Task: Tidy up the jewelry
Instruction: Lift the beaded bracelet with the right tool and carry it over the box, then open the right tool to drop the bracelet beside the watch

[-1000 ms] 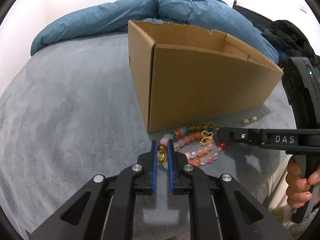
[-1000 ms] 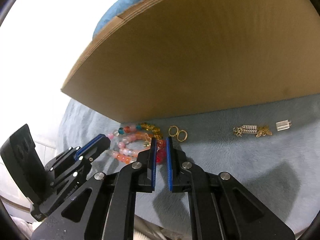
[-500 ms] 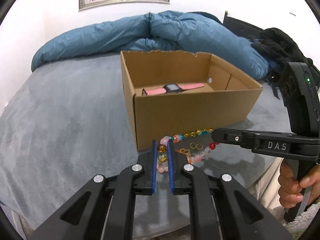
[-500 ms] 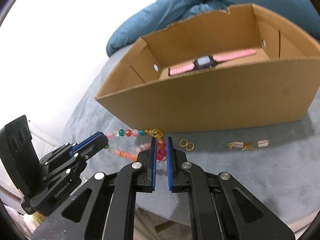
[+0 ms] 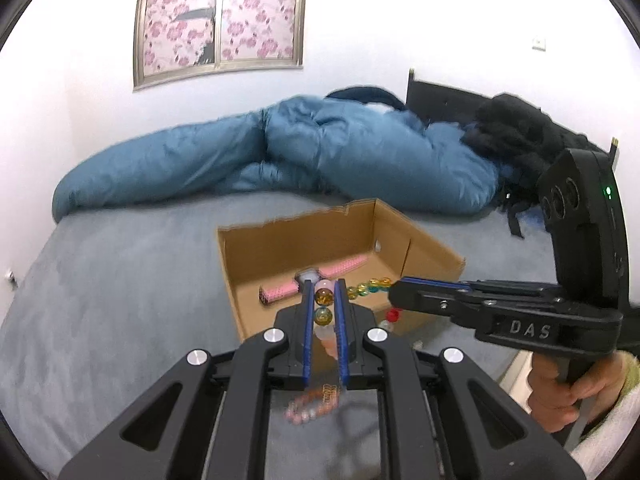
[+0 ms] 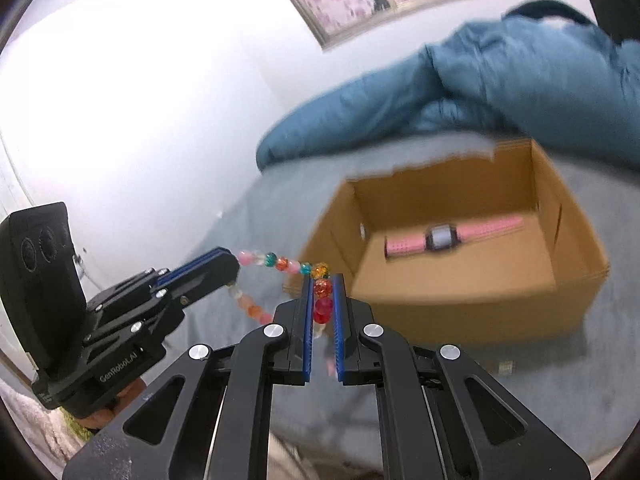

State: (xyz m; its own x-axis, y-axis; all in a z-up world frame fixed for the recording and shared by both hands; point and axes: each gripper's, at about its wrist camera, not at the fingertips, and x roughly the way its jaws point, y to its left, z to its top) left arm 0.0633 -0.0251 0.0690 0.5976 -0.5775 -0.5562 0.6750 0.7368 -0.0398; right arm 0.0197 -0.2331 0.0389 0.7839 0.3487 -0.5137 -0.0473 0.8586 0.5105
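A strand of coloured beads [image 5: 368, 289] hangs stretched between both grippers, in the air in front of the cardboard box [image 5: 296, 240]. My left gripper [image 5: 323, 292] is shut on its amber beads. My right gripper [image 6: 323, 288] is shut on its orange and red beads. More of the strand [image 6: 280, 263] droops in a loop below, blurred. In the right wrist view the left gripper [image 6: 222, 266] holds the strand's far end. In the left wrist view the right gripper [image 5: 404, 294] reaches in from the right. A pink watch [image 6: 440, 238] lies flat inside the box [image 6: 460, 312].
The box stands on a grey bed cover [image 5: 120, 280], with a rolled blue duvet [image 5: 320, 152] and dark clothes [image 5: 516, 128] behind it. A small silver piece [image 6: 506, 367] lies on the cover in front of the box. A hand [image 5: 560, 392] grips the right handle.
Both grippers have risen, lifting the bead strand off the bed cover. The views now look down into the box, with the pink watch in sight.
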